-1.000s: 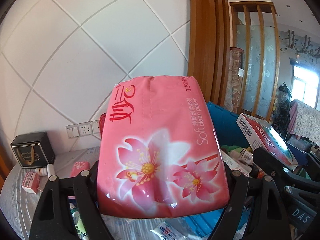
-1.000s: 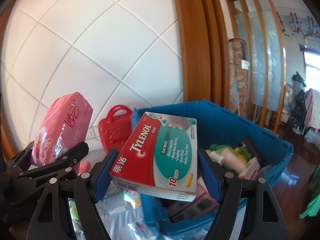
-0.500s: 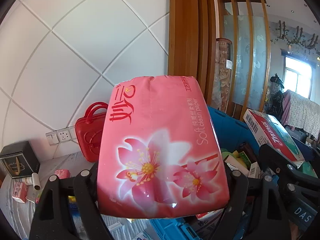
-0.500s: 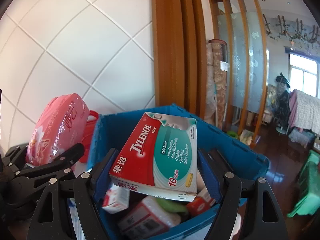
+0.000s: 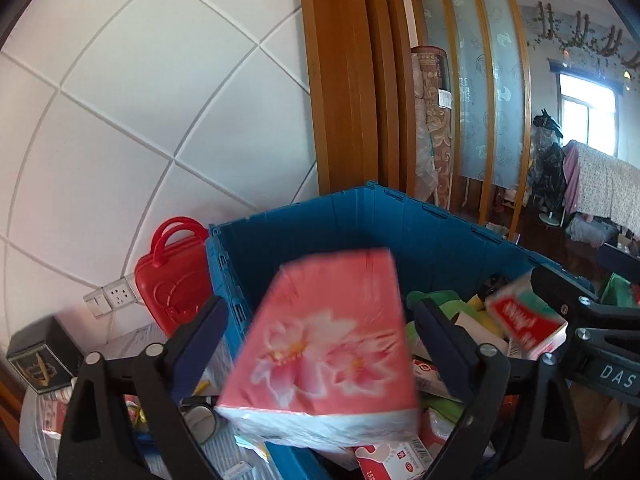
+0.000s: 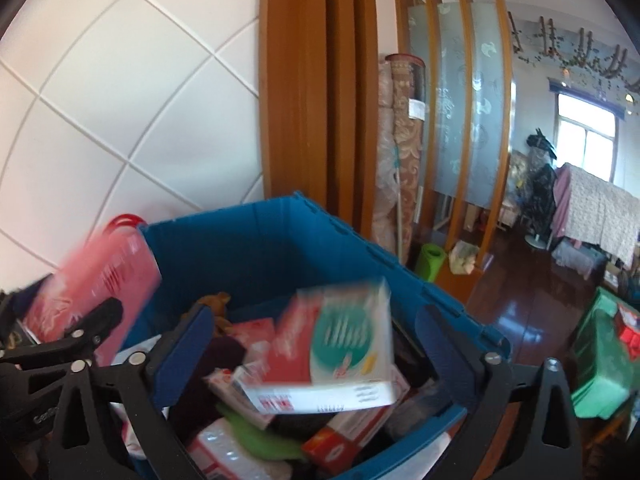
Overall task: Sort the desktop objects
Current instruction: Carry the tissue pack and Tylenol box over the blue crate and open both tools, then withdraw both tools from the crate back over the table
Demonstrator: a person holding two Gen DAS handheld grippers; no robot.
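Since a second ago we have swung both hands over the blue plastic crate point(image 5: 360, 224), and both loads have left our grip. The left gripper point(image 5: 320, 340) is opening its fingers; the soft pink plastic-wrapped tissue pack point(image 5: 328, 344) tumbles blurred between them, touching neither. The right gripper point(image 6: 312, 344) is opening too, its light, stiff red-and-teal cardboard medicine box point(image 6: 332, 340) dropping free onto the crate's heap. We judge both best gripped across their flat sides.
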